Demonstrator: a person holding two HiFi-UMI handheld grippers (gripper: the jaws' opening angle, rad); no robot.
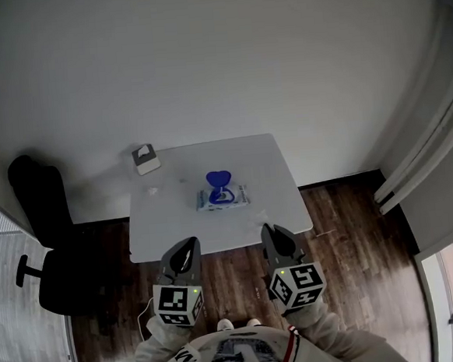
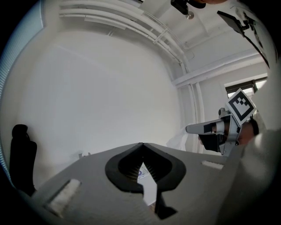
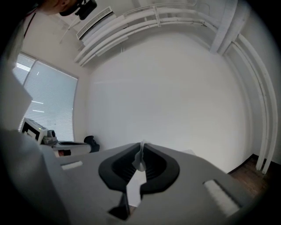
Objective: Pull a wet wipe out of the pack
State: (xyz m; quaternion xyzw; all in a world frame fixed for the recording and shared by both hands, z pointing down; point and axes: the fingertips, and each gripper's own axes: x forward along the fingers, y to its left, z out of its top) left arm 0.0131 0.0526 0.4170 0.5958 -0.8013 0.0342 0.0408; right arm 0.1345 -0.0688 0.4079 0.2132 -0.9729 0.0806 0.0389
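The wet wipe pack (image 1: 221, 198) lies flat near the middle of the white table (image 1: 272, 165), its blue lid (image 1: 219, 178) standing open. Both grippers hover side by side at the table's near edge, short of the pack. My right gripper (image 1: 266, 229) is shut on a white wet wipe (image 3: 139, 160) pinched between its tips (image 3: 142, 144). The left gripper view also catches the right gripper (image 2: 189, 129), and the wipe (image 2: 179, 139) hangs from its tip. My left gripper (image 1: 191, 241) has its jaws together (image 2: 142, 145) and holds nothing.
A small grey tissue box (image 1: 145, 158) sits at the table's far left corner. A black office chair (image 1: 48, 245) stands left of the table. White pipes (image 1: 420, 161) run along the right wall above the wooden floor (image 1: 355, 229).
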